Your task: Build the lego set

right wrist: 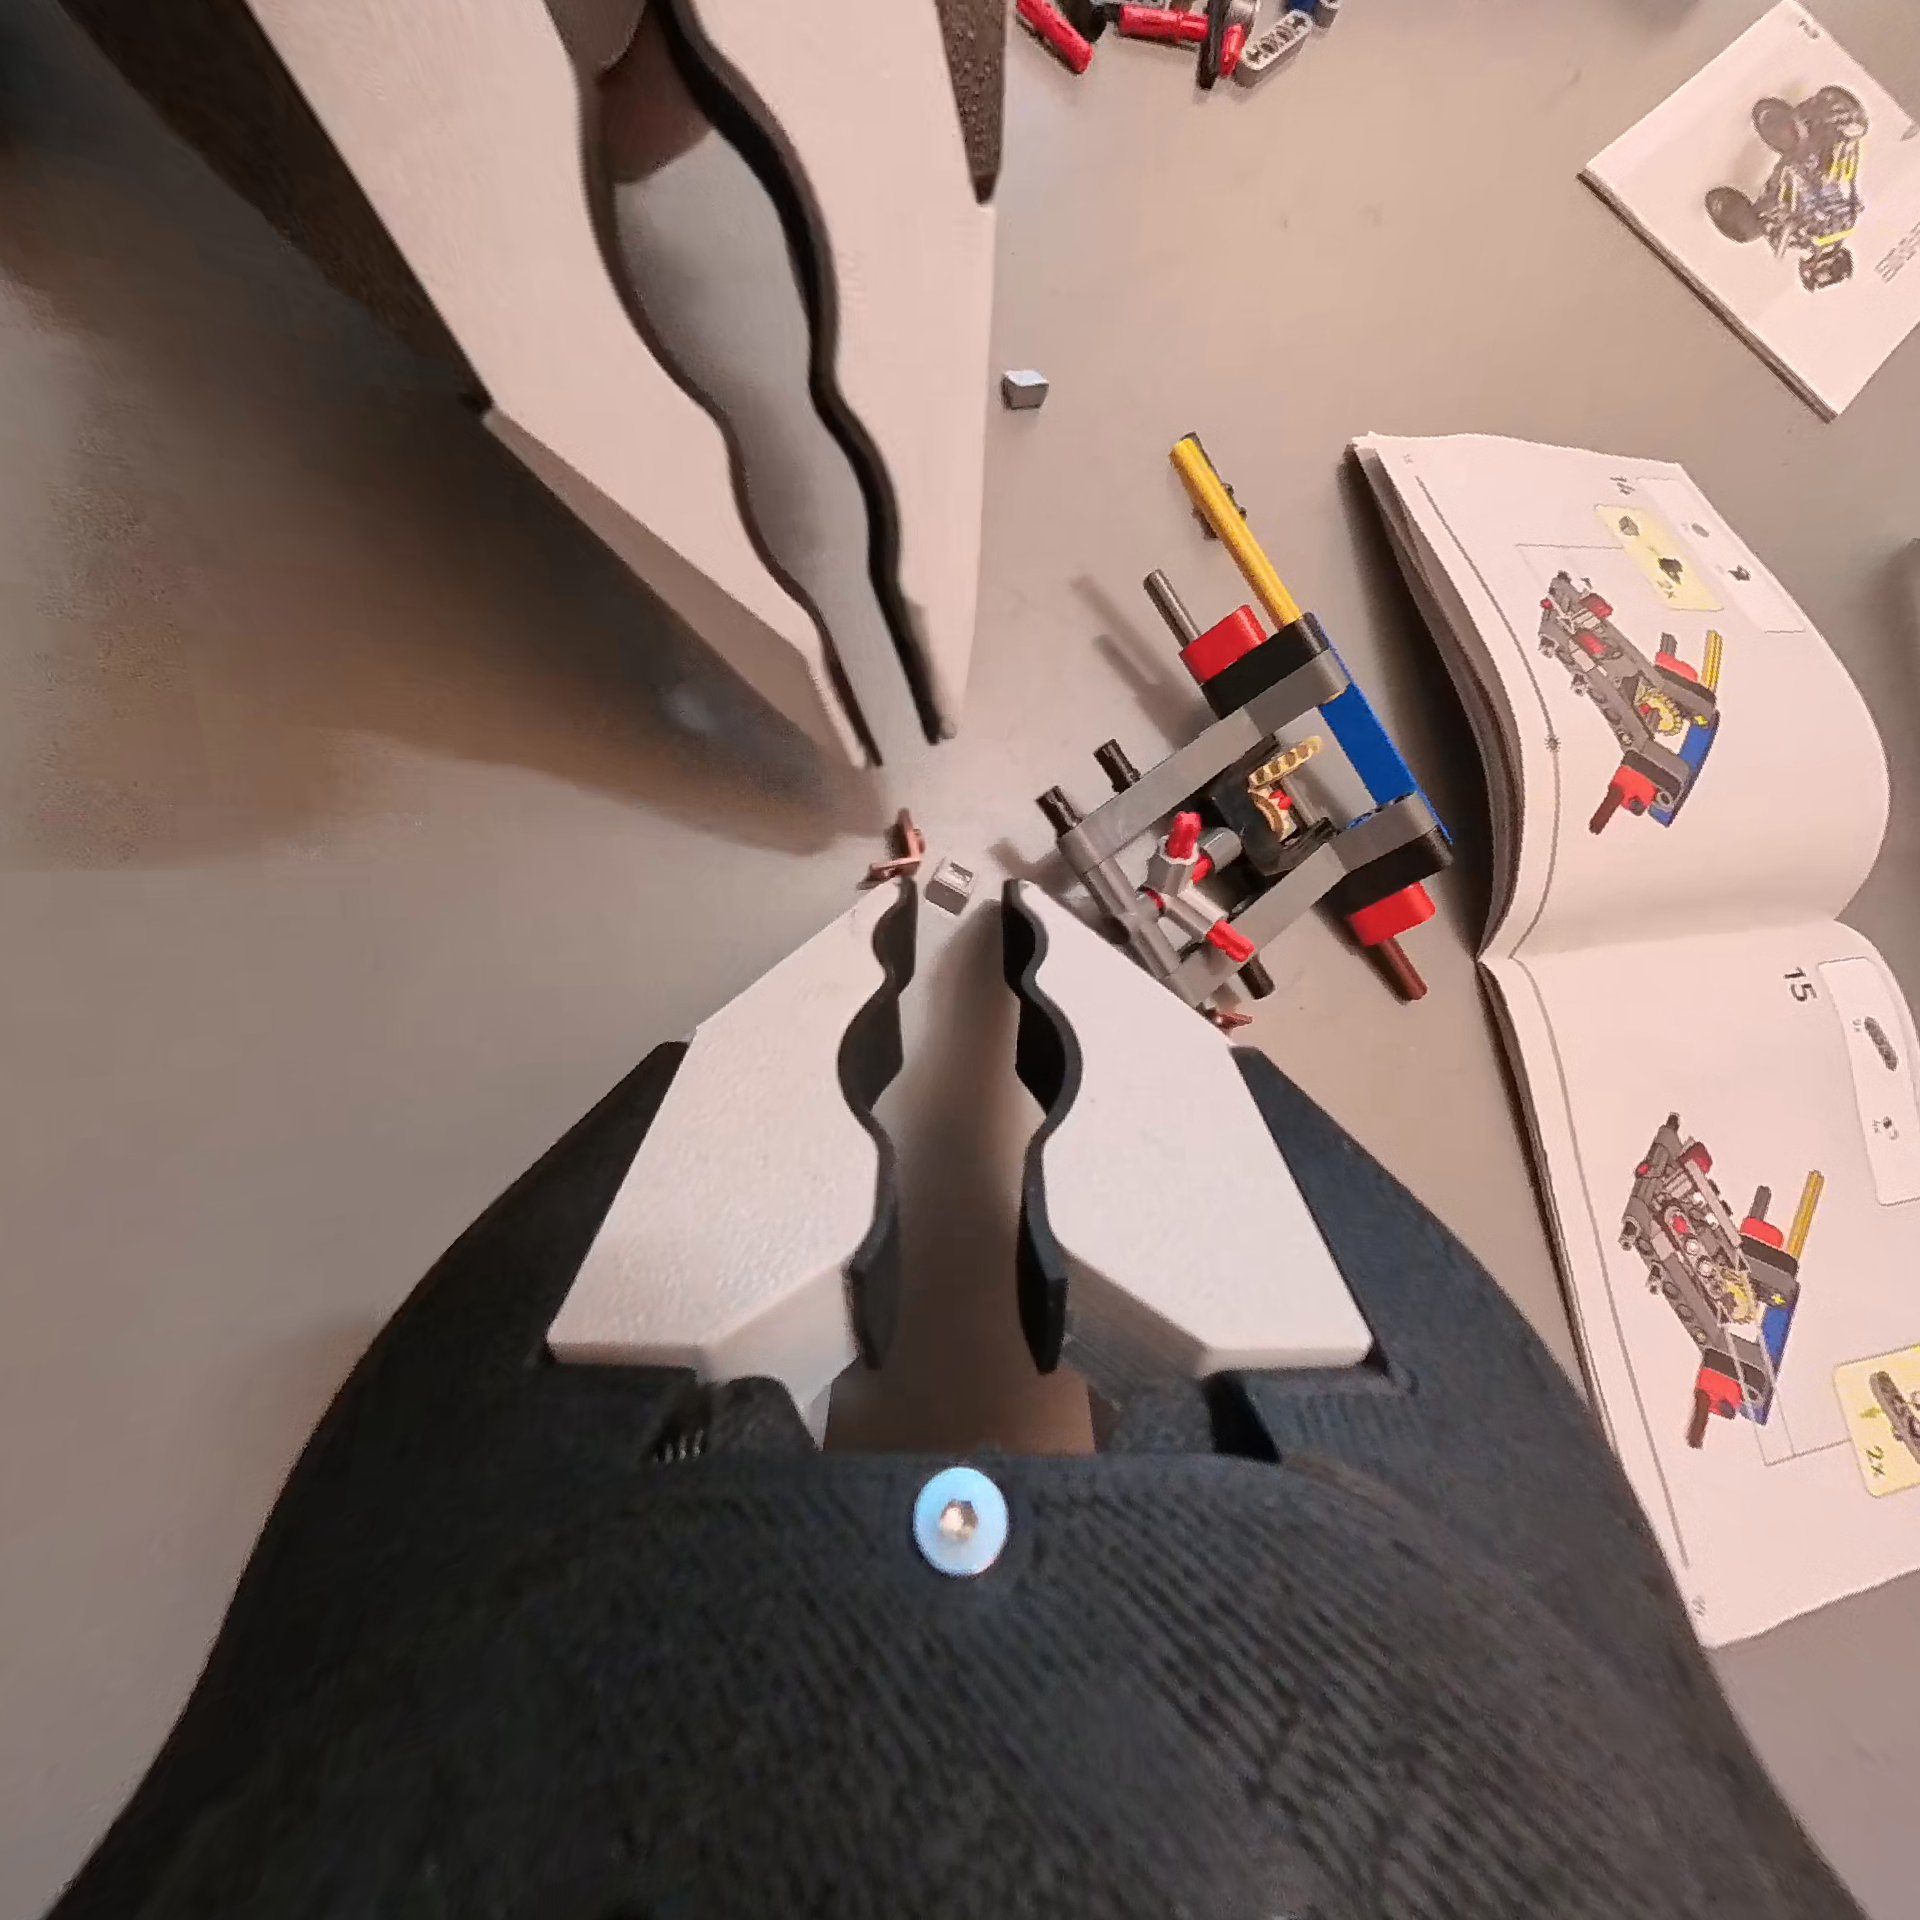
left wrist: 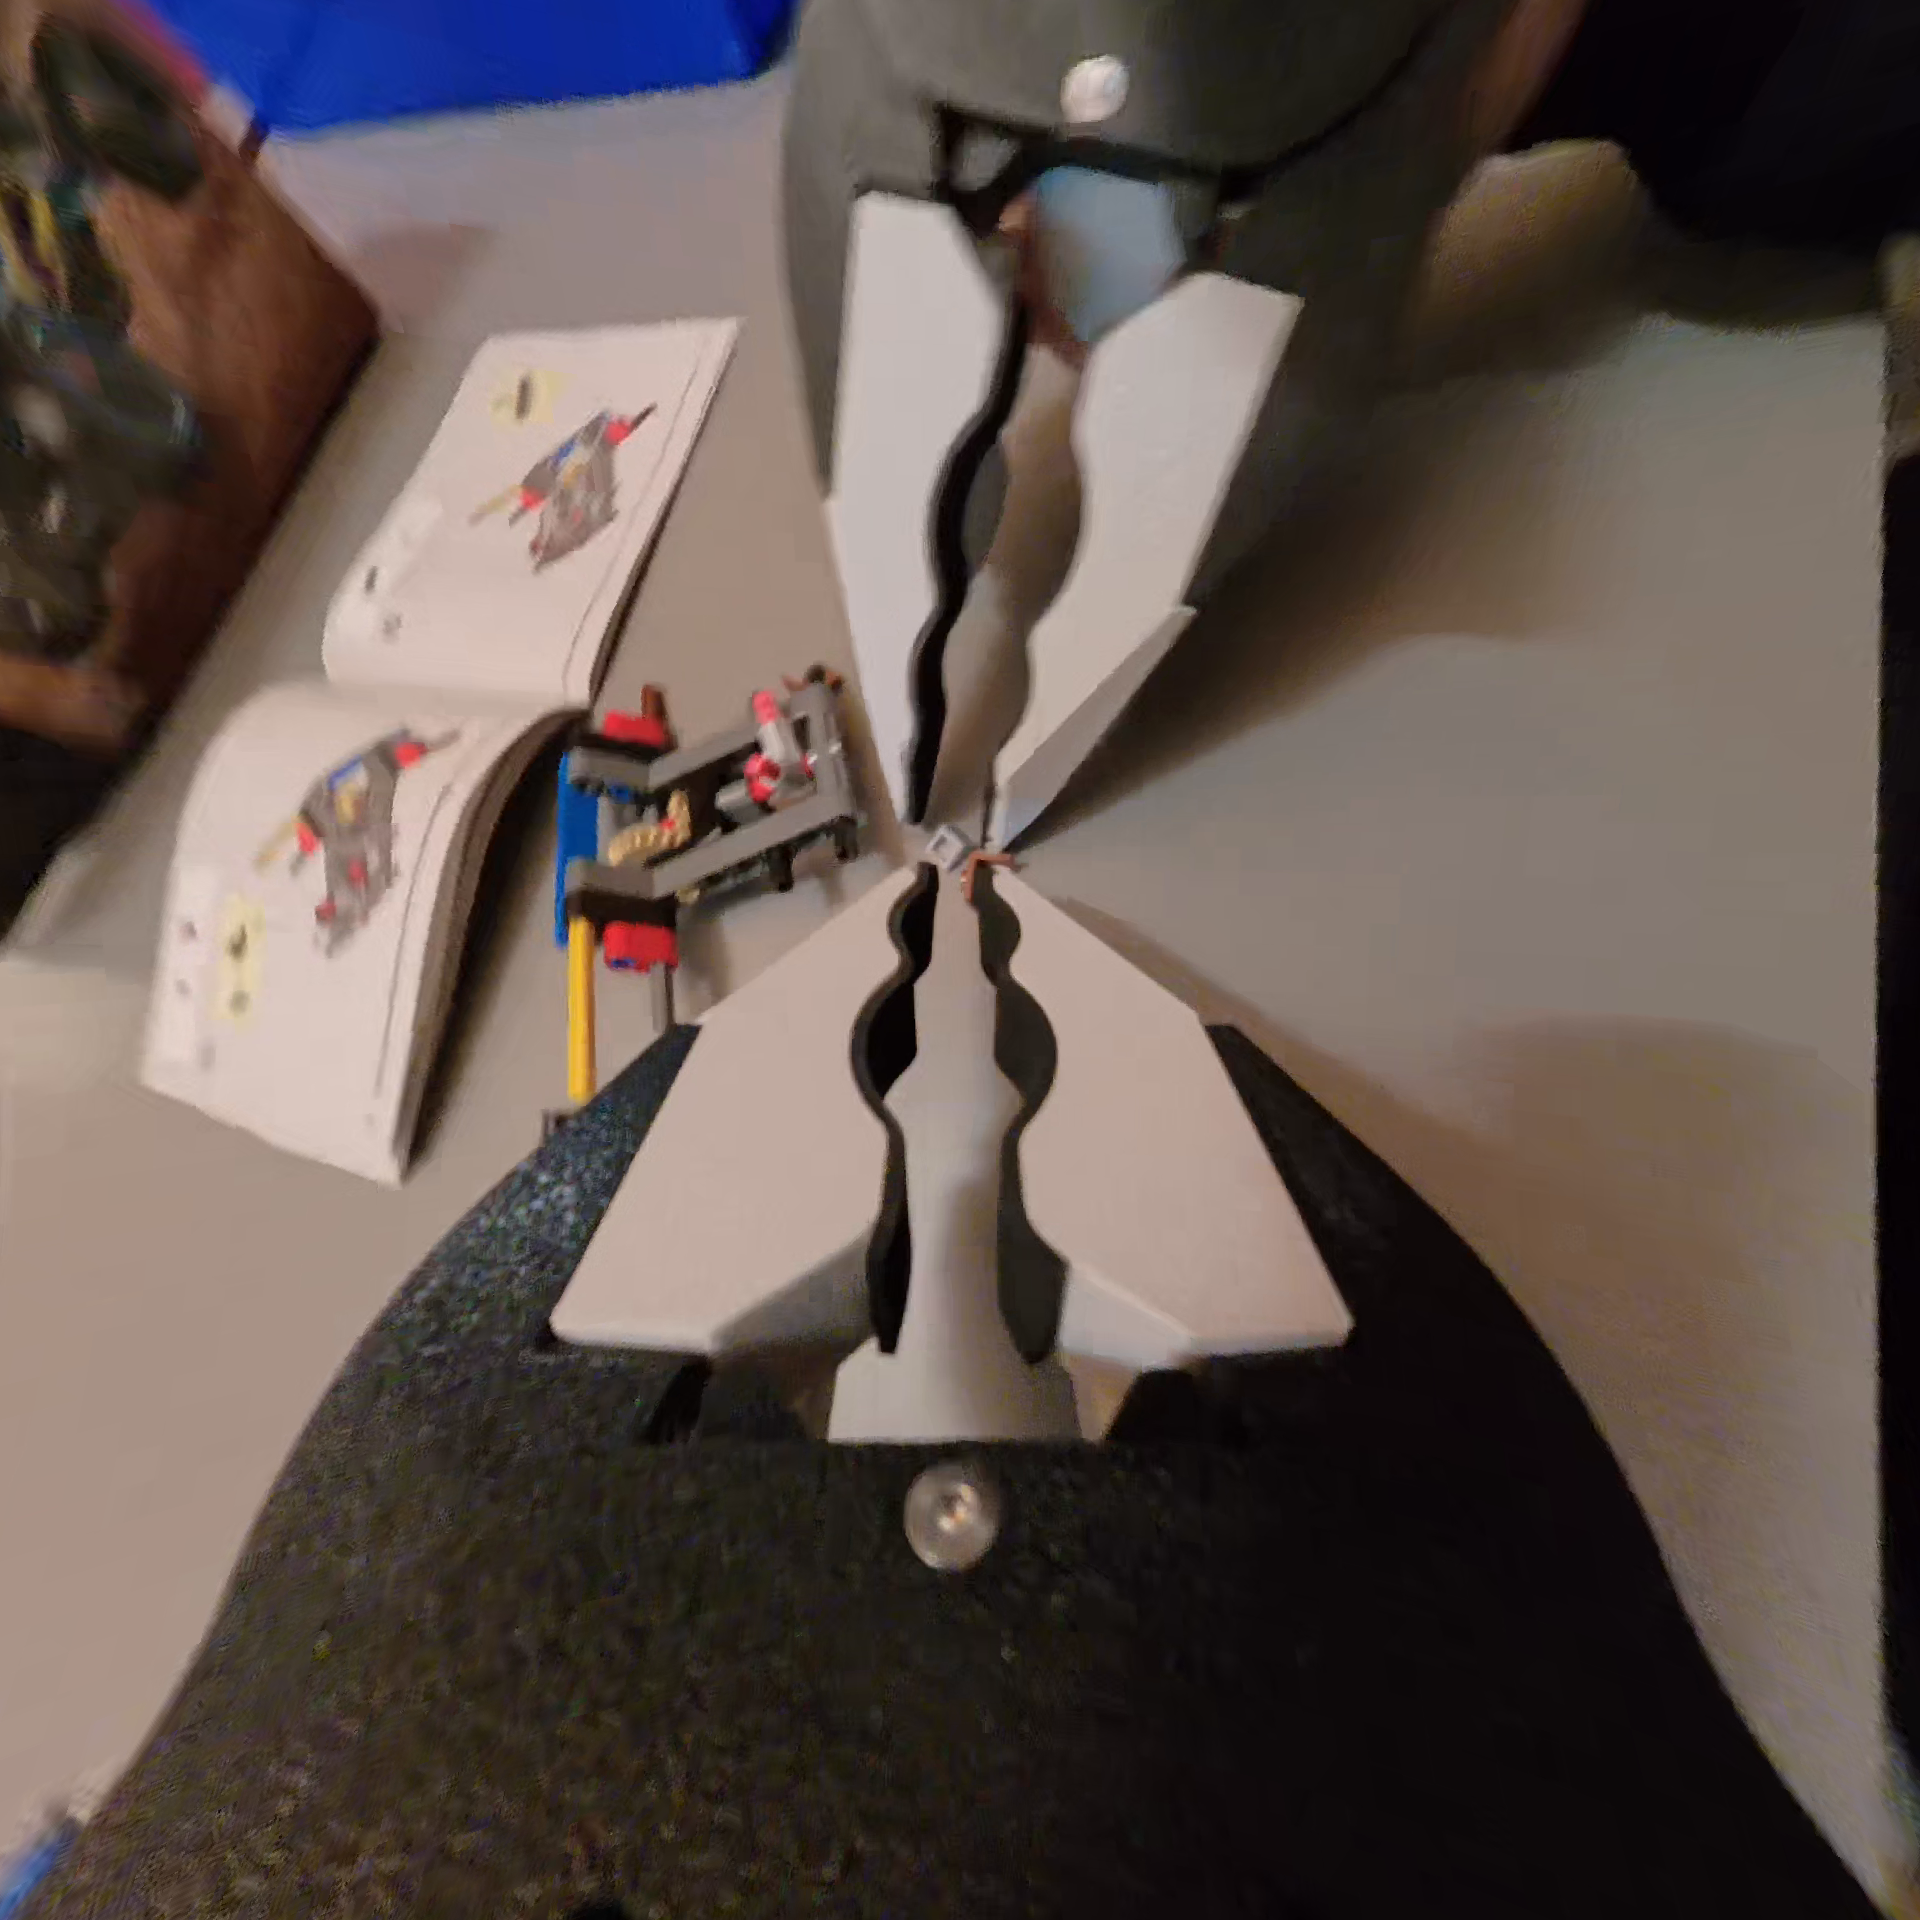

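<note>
small grey piece: sitting loose on the grey table, right between the tips of both grippers. It's looking tiny, hard plastic, basically weightless. I'm guessing it's going to skitter or flip if a tip nudges it before the pinch lands.

where I'm aiming to grab: across its two flat sides, tips low to the table. It's stiff, so squeezing isn't going to hurt it, but slick faces mean it could squirt out.

brown clip piece: lying just beside the grey one, thin and spindly. I'm treating it as the fiddlier of the two, and it's easy to snag by accident.

right gripper: jaws are standing apart with a clear gap, holding nothing, hovering just short of the grey piece.

left gripper: I'm seeing its fingers nearly together with only a thin gap, nothing between them, tips near the same two bits.

partial build: grey frame with blue beam, red bushes, yellow axle and a tan gear, resting just beside the small pieces. I'm judging it rigid and light, best held by the grey beams, not the sticking-out axles.

open instruction booklet: lying beyond the build.

second small grey piece: sitting farther off on the table.

loose parts pile: way off at the far edge.
</note>
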{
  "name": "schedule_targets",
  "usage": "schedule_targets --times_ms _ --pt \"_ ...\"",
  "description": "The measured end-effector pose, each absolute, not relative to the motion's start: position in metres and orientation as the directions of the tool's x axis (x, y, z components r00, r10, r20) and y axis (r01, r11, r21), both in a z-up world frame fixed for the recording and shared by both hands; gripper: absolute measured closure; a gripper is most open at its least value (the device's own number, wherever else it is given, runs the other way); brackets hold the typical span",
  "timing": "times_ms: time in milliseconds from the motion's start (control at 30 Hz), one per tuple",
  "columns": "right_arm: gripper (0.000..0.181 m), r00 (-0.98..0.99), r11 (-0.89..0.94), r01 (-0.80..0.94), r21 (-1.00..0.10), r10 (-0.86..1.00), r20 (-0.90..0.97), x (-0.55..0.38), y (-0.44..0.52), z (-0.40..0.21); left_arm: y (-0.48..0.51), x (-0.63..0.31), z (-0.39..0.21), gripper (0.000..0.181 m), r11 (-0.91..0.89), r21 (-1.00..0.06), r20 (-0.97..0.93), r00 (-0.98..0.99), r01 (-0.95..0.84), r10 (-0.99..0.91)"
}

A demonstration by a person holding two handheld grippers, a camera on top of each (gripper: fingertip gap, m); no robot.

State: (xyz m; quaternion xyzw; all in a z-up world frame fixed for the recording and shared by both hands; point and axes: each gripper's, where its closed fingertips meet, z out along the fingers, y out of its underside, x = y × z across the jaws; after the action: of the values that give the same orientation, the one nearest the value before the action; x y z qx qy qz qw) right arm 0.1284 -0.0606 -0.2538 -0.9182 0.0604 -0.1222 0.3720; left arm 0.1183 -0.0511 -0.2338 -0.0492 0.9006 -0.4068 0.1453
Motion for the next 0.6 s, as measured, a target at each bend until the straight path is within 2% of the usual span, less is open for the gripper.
schedule_targets --times_ms 100,233,467,600 --pt "0.171 0.968 -0.708 -0.025 -0.705 -0.194 0.161 0.127 -0.06 -0.254 -0.057 0.111 -0.237 0.179 0.706 -0.677 -0.345 -0.937 0.206 -0.057" --pt "0.175 0.971 -0.699 -0.018 -0.715 -0.183 0.155 0.124 -0.059 -0.255 -0.059 0.119 -0.254 0.176 0.771 -0.594 -0.378 -0.926 0.227 -0.019" --pt "0.174 0.967 -0.678 -0.031 -0.734 -0.205 0.148 0.125 -0.06 -0.255 -0.053 0.119 -0.255 0.18 0.757 -0.641 -0.28 -0.957 0.128 -0.075" --pt "0.174 0.973 -0.664 -0.03 -0.748 -0.19 0.13 0.122 -0.051 -0.255 -0.046 0.114 -0.245 0.18 0.674 -0.738 -0.138 -0.985 0.035 -0.1"
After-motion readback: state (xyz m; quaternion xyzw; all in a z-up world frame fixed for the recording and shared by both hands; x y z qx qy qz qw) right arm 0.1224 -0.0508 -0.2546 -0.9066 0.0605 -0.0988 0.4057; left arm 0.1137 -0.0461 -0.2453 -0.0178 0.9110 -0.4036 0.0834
